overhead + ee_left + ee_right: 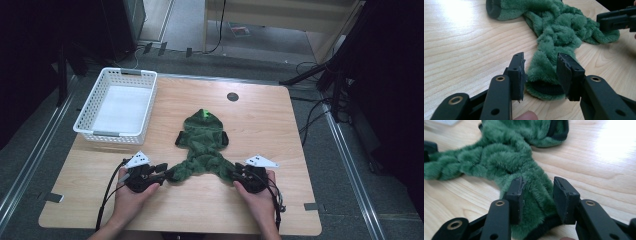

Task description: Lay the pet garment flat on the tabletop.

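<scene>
A fuzzy green garment (202,145) with black cuffs and a hood lies flat on the wooden table (270,130), its two legs spread toward me. My left gripper (167,172) sits at the left leg's end. In the left gripper view its jaws (541,75) stand open on either side of the black-lined cuff (544,87). My right gripper (234,172) sits at the right leg's end. In the right gripper view its jaws (537,195) are open with the green leg (536,192) lying between them. The right gripper (616,20) also appears far off in the left gripper view.
A white plastic basket (120,75) lined with a white sheet stands at the table's back left corner. A dark round grommet (232,96) is set in the tabletop at the back. Cables and stands lie on the floor to the right.
</scene>
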